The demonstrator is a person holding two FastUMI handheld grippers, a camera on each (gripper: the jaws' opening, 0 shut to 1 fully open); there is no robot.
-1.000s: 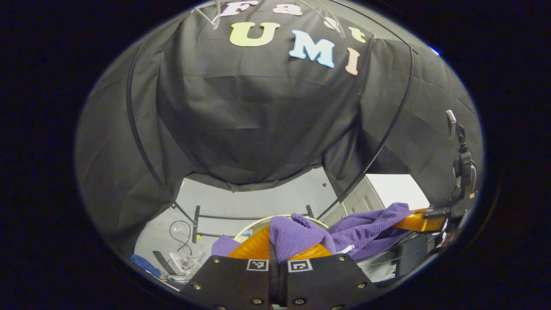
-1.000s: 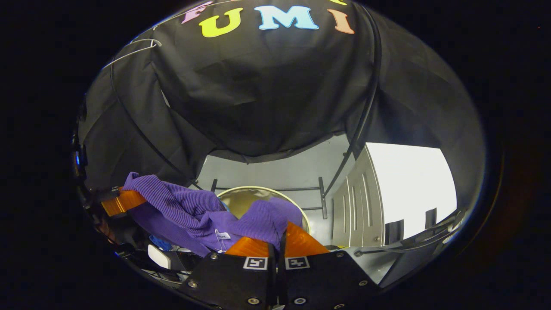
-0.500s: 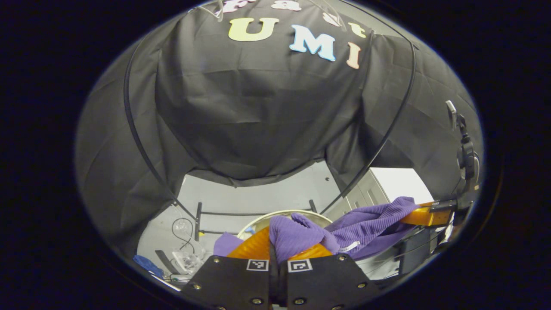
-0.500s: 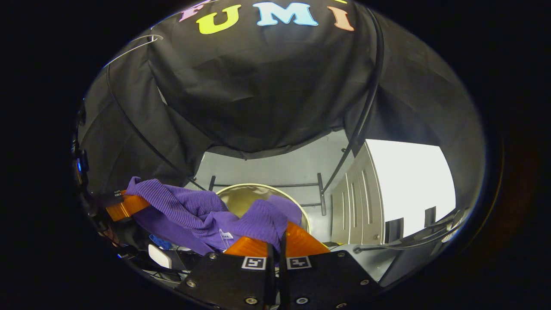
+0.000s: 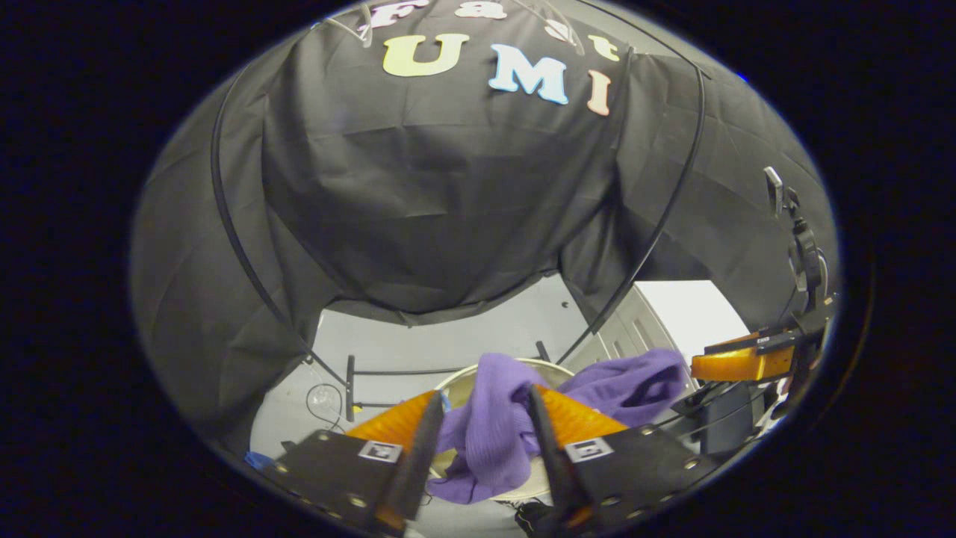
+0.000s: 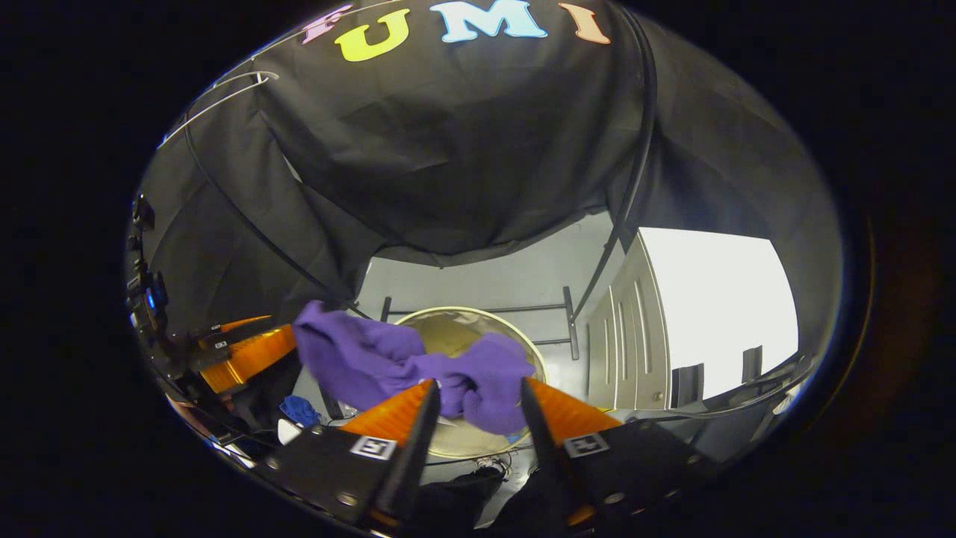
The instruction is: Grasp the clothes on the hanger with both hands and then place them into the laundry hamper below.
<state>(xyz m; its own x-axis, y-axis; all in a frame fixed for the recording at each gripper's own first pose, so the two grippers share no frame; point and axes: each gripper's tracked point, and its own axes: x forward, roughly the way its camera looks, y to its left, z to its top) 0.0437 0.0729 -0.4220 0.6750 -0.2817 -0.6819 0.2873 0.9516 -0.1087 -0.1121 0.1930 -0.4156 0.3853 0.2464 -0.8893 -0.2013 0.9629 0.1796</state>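
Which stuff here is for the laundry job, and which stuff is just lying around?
For the job:
- purple garment, dropping between the open fingers
- laundry hamper, round, below it
- left gripper and right gripper

Just lying about:
- white cabinet beside the hamper
- blue cloth on the floor
- cables on the floor

Left gripper (image 5: pixel 478 430) and right gripper (image 6: pixel 472 422) hold fingers spread.
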